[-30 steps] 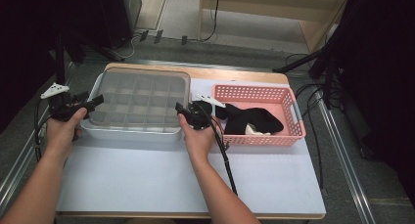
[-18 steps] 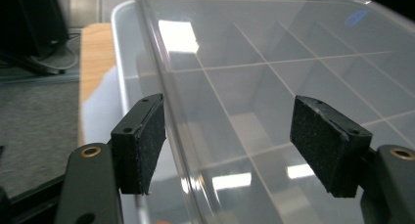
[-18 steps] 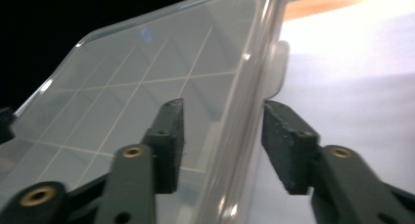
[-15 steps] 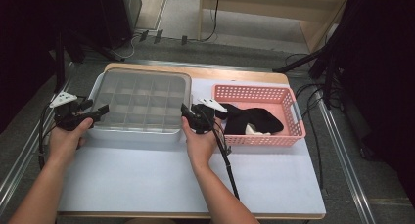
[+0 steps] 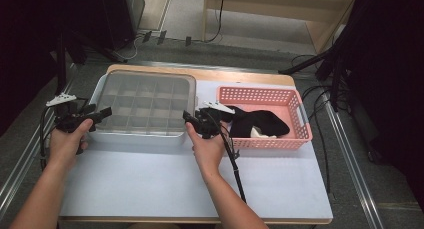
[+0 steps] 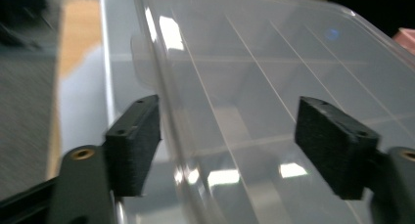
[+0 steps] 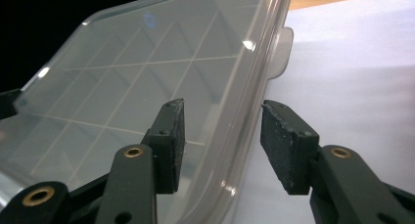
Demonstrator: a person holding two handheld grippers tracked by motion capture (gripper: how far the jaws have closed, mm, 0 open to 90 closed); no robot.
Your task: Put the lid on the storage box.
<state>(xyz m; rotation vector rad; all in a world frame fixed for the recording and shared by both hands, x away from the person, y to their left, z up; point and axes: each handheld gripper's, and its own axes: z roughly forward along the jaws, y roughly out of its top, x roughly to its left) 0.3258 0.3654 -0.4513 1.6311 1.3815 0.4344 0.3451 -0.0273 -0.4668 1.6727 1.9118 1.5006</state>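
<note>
I am watching the clear, shallow plastic organiser box with its gridded compartments and closed lid (image 5: 144, 106) sitting at the left rear of the white-topped desk (image 5: 280, 184), just beside the pink perforated plastic basket (image 5: 300, 121) that is holding a bundle of black cloth (image 5: 257, 123). The left gripper (image 5: 97, 114) is hanging at the box's left edge; in the left gripper view its jaws are standing wide, straddling the lid's rim with neither pad (image 6: 134, 141) pressing on the plastic. The right gripper (image 5: 192, 120) is sitting at the box's near right corner; its jaws have just been opening and are standing at a middling gap, with the lid's edge between the pads (image 7: 286, 145) and a sliver of space showing on both sides.
</note>
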